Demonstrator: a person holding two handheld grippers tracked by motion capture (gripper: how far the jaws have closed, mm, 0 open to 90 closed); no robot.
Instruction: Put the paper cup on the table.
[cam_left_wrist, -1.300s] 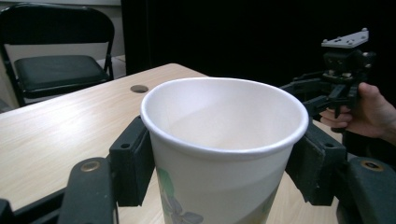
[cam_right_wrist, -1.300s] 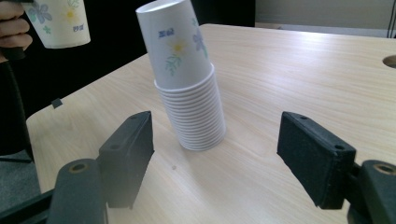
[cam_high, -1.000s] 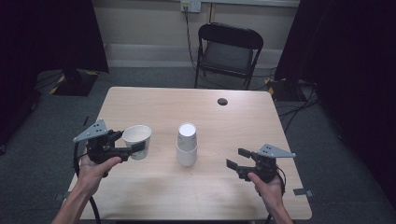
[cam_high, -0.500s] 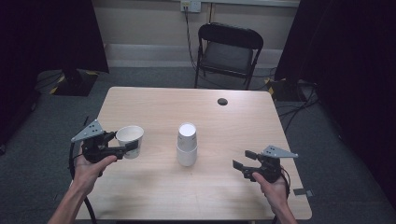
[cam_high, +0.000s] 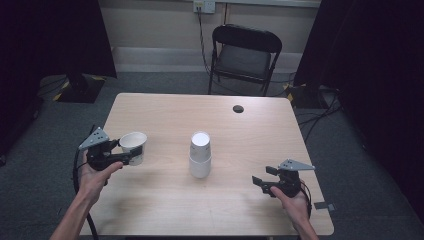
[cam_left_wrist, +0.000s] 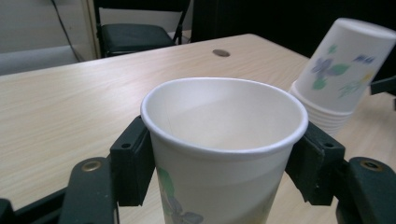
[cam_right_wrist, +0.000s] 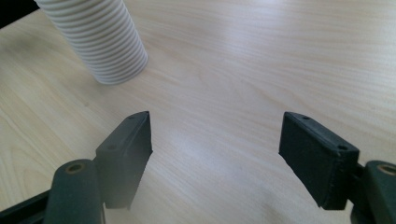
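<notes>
Paper cup (cam_left_wrist: 224, 154) sits upright between the jaws of my left gripper (cam_high: 131, 155), both pads pressed against its sides just under the rim. The stack of cups (cam_high: 200, 155), upside down on the table (cam_high: 210, 215), stands off to that gripper's right. My right gripper (cam_right_wrist: 217, 151) has its jaws apart with nothing between them, the stack ahead and to its left.

The pale wood-grain laminate table (cam_high: 165, 112) has a smooth, faintly sheened top. The white paper cup with a floral print (cam_left_wrist: 224, 144) looks matt, its rim rolled. The upturned stack of white paper cups (cam_right_wrist: 95, 39) is ribbed. The black plastic gripper pads (cam_right_wrist: 320, 156) look dull.
</notes>
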